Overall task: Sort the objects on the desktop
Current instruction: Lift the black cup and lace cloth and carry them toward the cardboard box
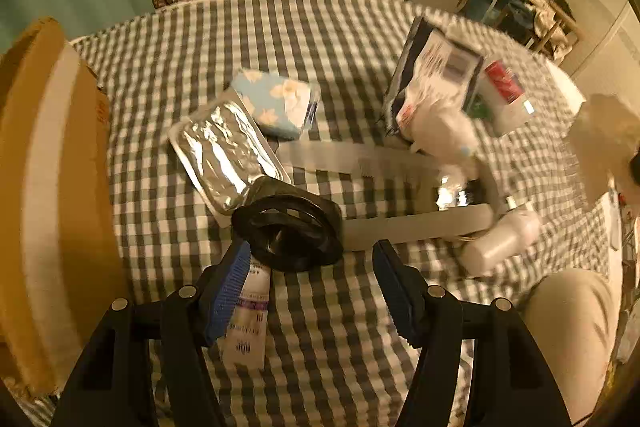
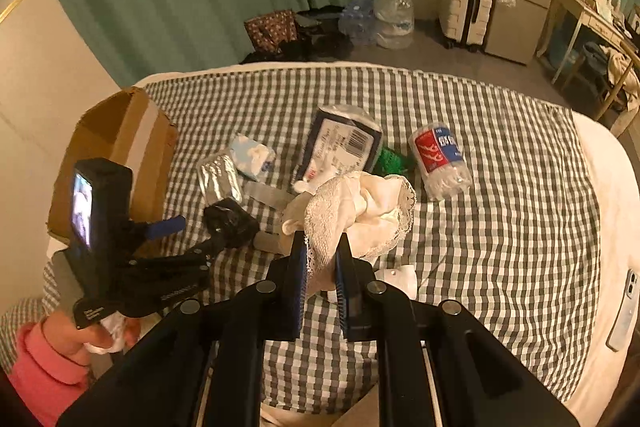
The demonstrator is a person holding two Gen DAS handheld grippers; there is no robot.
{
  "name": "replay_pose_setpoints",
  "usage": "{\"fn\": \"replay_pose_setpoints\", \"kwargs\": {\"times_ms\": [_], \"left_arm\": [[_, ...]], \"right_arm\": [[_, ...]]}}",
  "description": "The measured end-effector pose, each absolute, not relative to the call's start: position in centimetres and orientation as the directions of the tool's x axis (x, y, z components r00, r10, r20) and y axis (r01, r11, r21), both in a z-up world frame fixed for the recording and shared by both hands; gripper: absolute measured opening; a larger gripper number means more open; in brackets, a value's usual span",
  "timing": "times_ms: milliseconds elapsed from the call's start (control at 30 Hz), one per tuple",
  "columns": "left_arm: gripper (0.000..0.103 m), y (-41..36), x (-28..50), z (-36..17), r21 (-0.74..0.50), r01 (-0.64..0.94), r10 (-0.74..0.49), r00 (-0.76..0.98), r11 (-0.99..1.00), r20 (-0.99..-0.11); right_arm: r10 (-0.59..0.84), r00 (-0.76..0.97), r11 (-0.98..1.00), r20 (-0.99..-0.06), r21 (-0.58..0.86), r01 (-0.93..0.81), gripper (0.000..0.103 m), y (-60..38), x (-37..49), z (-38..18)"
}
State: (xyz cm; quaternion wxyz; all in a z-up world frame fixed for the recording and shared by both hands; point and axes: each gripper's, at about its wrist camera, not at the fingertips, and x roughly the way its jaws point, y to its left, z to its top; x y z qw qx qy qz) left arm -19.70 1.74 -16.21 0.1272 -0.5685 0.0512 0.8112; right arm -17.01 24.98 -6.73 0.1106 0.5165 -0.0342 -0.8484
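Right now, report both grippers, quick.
Left gripper: open, holding nothing, just short of the black object.
Right gripper: shut on the white lace cloth.

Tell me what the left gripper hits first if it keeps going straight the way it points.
Most likely the black roll of tape: it lies just ahead of the open left gripper, slightly toward its left finger. Depth is hard to judge here.

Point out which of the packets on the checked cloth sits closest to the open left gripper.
The black packet, just beyond the fingertips of the left gripper. The silver foil packet lies behind it, and the pale blue flowered packet farther back still.
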Motion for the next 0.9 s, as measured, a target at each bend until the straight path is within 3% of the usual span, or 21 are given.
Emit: {"fn": "replay_pose_setpoints", "kwargs": {"times_ms": [433, 533, 567, 900], "left_arm": [[0.065, 2.3, -23.1, -20.5, -0.145, -0.241, 0.207, -0.255, -0.96, -0.944], [0.015, 2.2, -23.1, -21.2, -0.159, -0.25, 0.216, -0.219, -0.955, -0.951], [0.01, 2.0, -23.0, -21.4, -0.158, -0.243, 0.211, -0.209, -0.957, -0.955], [0.01, -0.2, -20.4, -18.5, -0.171, -0.249, 0.241, -0.284, -0.953, -0.928]], "right_arm": [[-0.244, -0.393, -0.969, -0.886, 0.211, 0.127, 0.013, 26.1, -20.0, -10.3], [-0.246, -0.391, -0.969, -0.887, 0.215, 0.123, 0.013, 26.1, -20.1, -10.5], [-0.246, -0.39, -0.969, -0.887, 0.215, 0.122, 0.013, 26.0, -20.1, -10.5], [-0.241, -0.414, -0.97, -0.878, 0.204, 0.133, 0.013, 25.5, -19.2, -8.8]]}}
